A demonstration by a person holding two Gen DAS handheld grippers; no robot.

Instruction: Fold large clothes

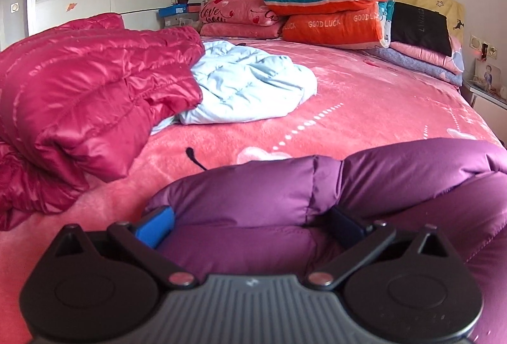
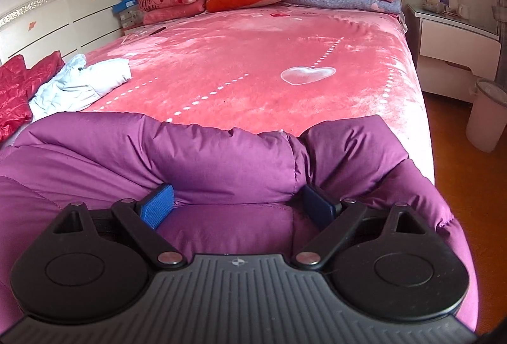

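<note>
The purple jacket [image 1: 317, 201] is cut off at the lower and right edges of the left wrist view, and its near part is hidden behind the gripper bodies in both views, so its full outline cannot be made out. It is laid on the near end of the bed [image 1: 364, 109], with a puffy folded roll running crosswise, its long axis parallel to the bed's near edge.

The left gripper [image 1: 250, 226] is seen with its jaws spread wide, the roll bulging between the blue pads; whether the pads press on the cloth cannot be told for sure, though they appear only to flank it. The right gripper [image 2: 240, 204] is likewise held with jaws wide apart on either side of the roll, near the jacket's right end.

Beyond the jacket to the left, a red jacket [image 1: 85, 96] is shown large in the left view but only as a cut-off corner in the right view. A pale blue garment [image 1: 247, 87] is partly tucked beneath it. Folded quilts [image 1: 329, 11] are stacked at the bed's far end. Only the right view shows the nightstand [image 2: 450, 36], the bin [image 2: 488, 115] and the floor beside the bed.
</note>
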